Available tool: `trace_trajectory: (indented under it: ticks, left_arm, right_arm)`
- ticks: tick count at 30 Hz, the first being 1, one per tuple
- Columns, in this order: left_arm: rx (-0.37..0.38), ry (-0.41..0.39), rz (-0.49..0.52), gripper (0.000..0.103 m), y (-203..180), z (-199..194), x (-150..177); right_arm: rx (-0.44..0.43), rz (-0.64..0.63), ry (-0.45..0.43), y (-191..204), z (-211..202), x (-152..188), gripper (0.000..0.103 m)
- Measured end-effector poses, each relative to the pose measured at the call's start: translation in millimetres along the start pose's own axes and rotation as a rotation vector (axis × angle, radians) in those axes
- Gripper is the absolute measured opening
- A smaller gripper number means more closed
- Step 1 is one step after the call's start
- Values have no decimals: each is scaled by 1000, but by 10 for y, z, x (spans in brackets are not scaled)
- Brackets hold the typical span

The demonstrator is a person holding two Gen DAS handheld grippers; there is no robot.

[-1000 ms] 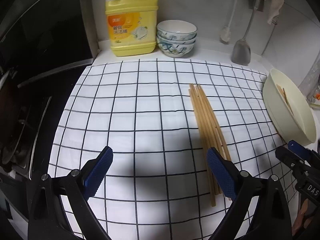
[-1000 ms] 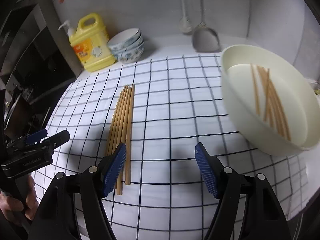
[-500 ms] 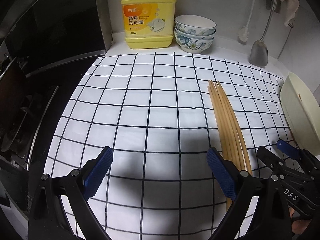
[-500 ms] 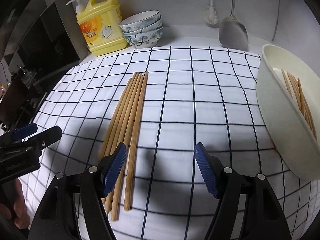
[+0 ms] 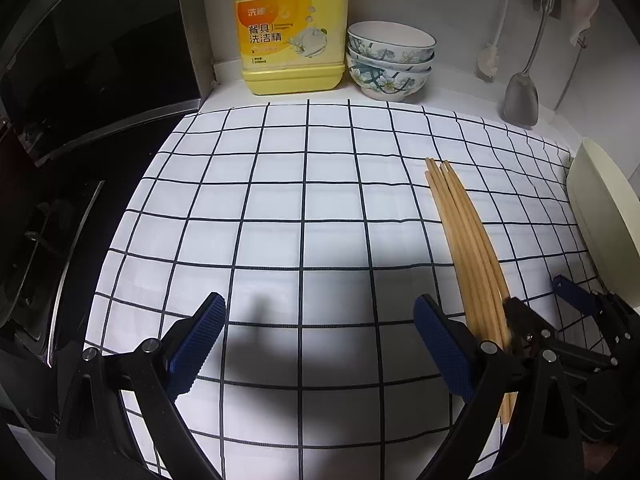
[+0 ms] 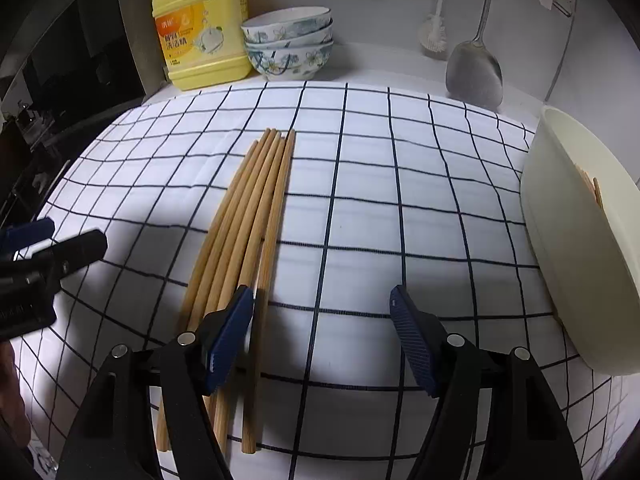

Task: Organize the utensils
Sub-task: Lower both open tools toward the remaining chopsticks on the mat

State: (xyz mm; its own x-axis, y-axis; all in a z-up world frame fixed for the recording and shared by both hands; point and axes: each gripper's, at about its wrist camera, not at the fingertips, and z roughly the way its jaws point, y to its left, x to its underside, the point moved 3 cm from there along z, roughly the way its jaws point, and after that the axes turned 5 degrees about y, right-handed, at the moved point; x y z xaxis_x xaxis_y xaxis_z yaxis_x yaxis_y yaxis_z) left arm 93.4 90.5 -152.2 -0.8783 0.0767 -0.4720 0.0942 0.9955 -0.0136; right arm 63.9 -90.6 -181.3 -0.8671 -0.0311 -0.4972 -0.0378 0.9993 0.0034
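Risk assessment. The chopsticks (image 6: 256, 232) lie as a tight bundle of about six on the checked cloth (image 6: 360, 184), touching one another along their length. The right gripper (image 6: 322, 322) has its fingers spread wide, and only the rightmost stick falls inside the gap; the left finger (image 6: 230, 332) sits over the rest of the bundle. If the fingers close from here, the left finger is likely to come down on top of the sticks rather than beside them, rolling them apart or pinching a single stick at an angle. A stick caught near its end could pivot and drop. Dragging may also pucker the cloth, which shows light creases near the stick tips.

A second hazard is crowding. The left gripper (image 5: 316, 336), fingers also spread and holding nothing, hangs just to the left of the bundle; in its own view the right finger (image 5: 440, 344) stands just beside the sticks' near ends, with the right gripper's frame close behind. The two tools could knock together.

Position. The bundle runs forward and away from the right fingers, near ends under and behind the left finger, tips fanning slightly ahead. The cream basin (image 6: 572, 240), holding more sticks, stands to the right of the right finger, apart from it.
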Motion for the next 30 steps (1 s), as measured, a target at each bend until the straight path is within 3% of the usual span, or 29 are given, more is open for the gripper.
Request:
trace_trajectory:
  ticks: [12, 17, 24, 30]
  left_arm:
    - [55, 6, 76, 93, -348, 111, -13]
    - [118, 50, 70, 93, -491, 199, -11]
    - [46, 47, 102, 93, -585, 292, 47]
    - [44, 45, 96, 95, -553, 312, 64]
  right_arm:
    - [39, 18, 0, -246, 39, -22, 68]
    - [54, 57, 0, -462, 36, -29, 68]
    - [51, 82, -11, -577, -34, 10, 68]
    - [34, 74, -14, -532, -31, 4, 68]
